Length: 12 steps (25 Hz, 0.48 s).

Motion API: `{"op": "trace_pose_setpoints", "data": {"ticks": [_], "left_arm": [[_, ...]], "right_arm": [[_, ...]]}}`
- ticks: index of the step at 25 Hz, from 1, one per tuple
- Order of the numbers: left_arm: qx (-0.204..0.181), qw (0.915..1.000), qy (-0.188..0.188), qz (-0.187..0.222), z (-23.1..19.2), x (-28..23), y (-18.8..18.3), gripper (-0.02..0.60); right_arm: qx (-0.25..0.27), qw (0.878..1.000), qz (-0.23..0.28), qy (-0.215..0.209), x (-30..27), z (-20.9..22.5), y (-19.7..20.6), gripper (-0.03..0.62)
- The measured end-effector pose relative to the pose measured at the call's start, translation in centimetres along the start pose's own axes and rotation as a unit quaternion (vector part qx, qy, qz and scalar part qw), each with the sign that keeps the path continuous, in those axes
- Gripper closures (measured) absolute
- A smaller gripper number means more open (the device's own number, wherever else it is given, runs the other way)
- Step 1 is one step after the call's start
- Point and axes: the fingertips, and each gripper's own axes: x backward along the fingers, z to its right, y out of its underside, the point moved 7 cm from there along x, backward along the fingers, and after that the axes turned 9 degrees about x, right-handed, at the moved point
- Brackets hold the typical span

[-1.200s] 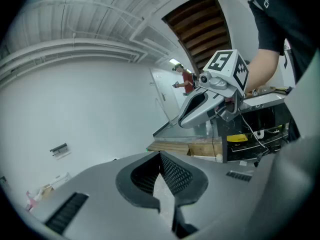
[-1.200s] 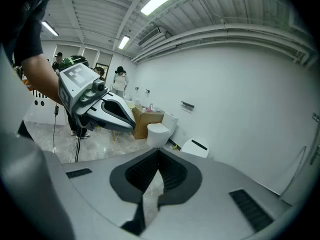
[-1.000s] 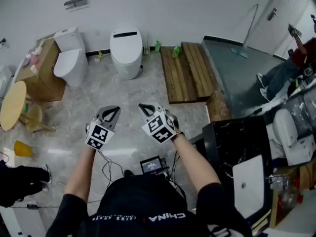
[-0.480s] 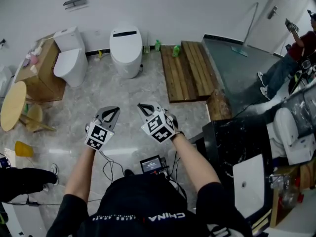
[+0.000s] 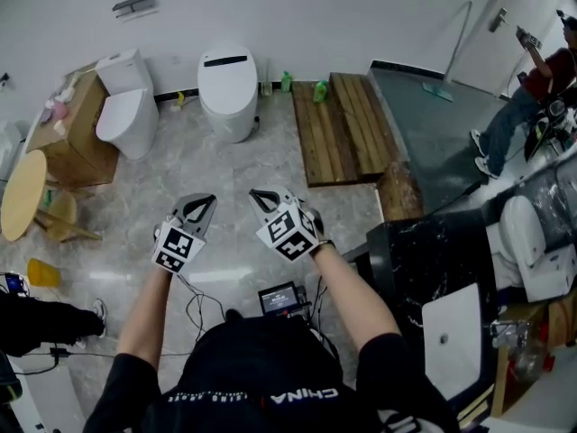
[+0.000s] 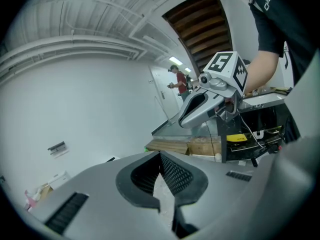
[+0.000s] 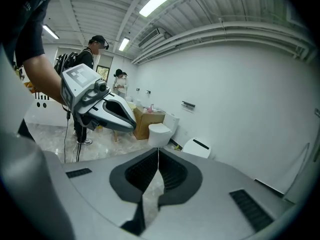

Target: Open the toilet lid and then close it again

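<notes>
Pale marble floor [image 5: 270, 165] stretches from the person wearing the camera to two white toilets at the far wall. Almost nothing has changed over the last second. The left hand-held gripper [image 5: 204, 202] and right hand-held gripper [image 5: 260, 197] stay side by side in front of the person's waist, each with its jaws pressed together on nothing. Only a bystander [image 5: 518, 120] at the upper right has shifted, and a dark-clothed leg [image 5: 45, 318] at the lower left edge has moved slightly.

The task therefore appears not to have started. The oval toilet [image 5: 227, 88] with a black strip, probably the one meant, has its lid [image 5: 228, 72] down and stands well apart from both grippers, so the person would likely have to walk forward first.

A second toilet [image 5: 126, 106] stands to its left beside a cardboard box [image 5: 77, 142]. A wooden platform [image 5: 347, 129] lies to the right, with green bottles [image 5: 321, 93] at the wall. No object lies on the floor between the grippers and the oval toilet.
</notes>
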Motion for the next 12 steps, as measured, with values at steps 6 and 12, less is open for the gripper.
{"op": "trace_pose_setpoints", "data": {"ticks": [6,12], "left_arm": [[0.004,0.9999,-0.009,-0.004,0.8,-2.9,-0.9,0.572],[0.015,0.9996,-0.022,-0.009,0.1,-5.0,-1.3,0.572]], "right_arm": [[-0.007,1.000,-0.009,-0.009,0.8,2.6,3.8,0.580],[-0.012,1.000,-0.008,-0.026,-0.8,5.1,5.3,0.579]]}}
